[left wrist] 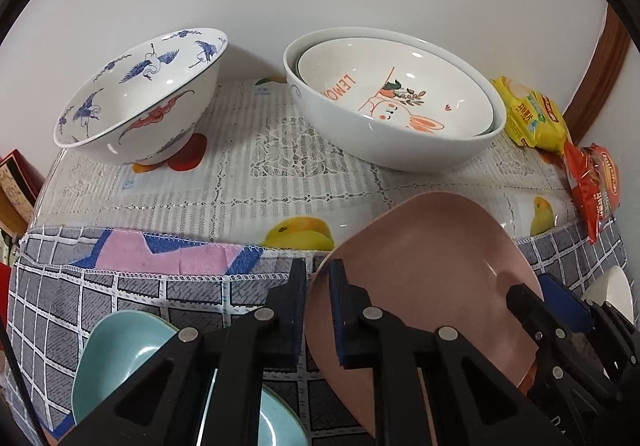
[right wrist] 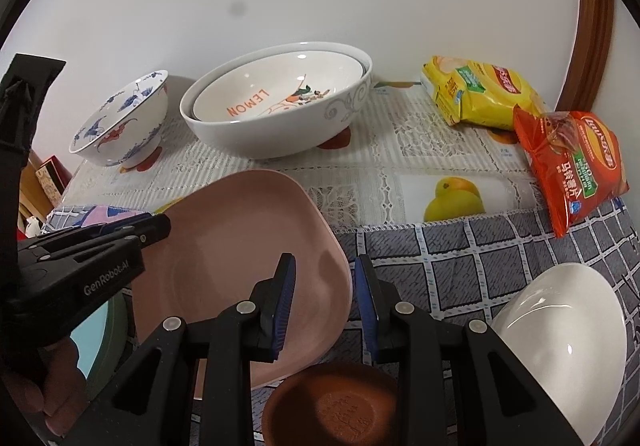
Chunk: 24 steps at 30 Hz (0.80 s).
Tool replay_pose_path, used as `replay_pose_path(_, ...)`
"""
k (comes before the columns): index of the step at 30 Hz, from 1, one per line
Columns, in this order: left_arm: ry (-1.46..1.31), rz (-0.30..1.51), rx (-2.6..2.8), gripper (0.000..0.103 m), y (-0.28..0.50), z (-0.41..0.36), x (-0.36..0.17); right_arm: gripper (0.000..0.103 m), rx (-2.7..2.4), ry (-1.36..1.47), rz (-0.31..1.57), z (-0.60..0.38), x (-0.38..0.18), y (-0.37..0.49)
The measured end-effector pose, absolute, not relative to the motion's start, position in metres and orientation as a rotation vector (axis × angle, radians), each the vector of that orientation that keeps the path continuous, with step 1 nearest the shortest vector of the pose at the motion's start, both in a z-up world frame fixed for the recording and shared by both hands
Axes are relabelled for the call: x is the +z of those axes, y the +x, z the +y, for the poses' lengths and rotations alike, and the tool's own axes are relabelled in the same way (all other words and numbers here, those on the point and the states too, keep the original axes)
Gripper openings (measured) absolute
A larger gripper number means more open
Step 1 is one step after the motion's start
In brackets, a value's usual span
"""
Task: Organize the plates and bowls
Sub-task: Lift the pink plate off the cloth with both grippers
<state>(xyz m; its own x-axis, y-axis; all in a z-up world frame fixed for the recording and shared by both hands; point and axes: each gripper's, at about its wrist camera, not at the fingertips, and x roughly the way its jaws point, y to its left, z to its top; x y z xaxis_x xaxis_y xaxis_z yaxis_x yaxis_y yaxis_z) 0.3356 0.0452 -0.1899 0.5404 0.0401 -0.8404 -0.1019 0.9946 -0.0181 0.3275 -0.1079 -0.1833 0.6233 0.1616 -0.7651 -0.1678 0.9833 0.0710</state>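
Holding one pink plate (left wrist: 424, 286) at both sides, left gripper (left wrist: 318, 310) pinching its left rim, right gripper (right wrist: 324, 306) straddling its right rim, jaws slightly apart, three bowls beyond the grippers.

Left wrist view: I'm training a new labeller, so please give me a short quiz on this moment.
1. True or false: the LEMON bowl sits nested inside the larger white bowl.
2. Which gripper is clamped on the pink plate? A left, B right, C neither.
3. Fill in: ___ snack packets lie at the table's right side.

Key
1. True.
2. A: the left gripper pinches the plate's edge, while the right gripper only straddles the opposite rim, open.
3. Two: the yellow packet and the orange packet.
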Motion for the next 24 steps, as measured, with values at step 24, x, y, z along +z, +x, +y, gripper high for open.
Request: replay_pose_path(24,-0.042,1.009,0.084,0.011,0.336,0.044,-0.194,0.006,0.131,-0.035,0.881,-0.113,-0.195,0.331)
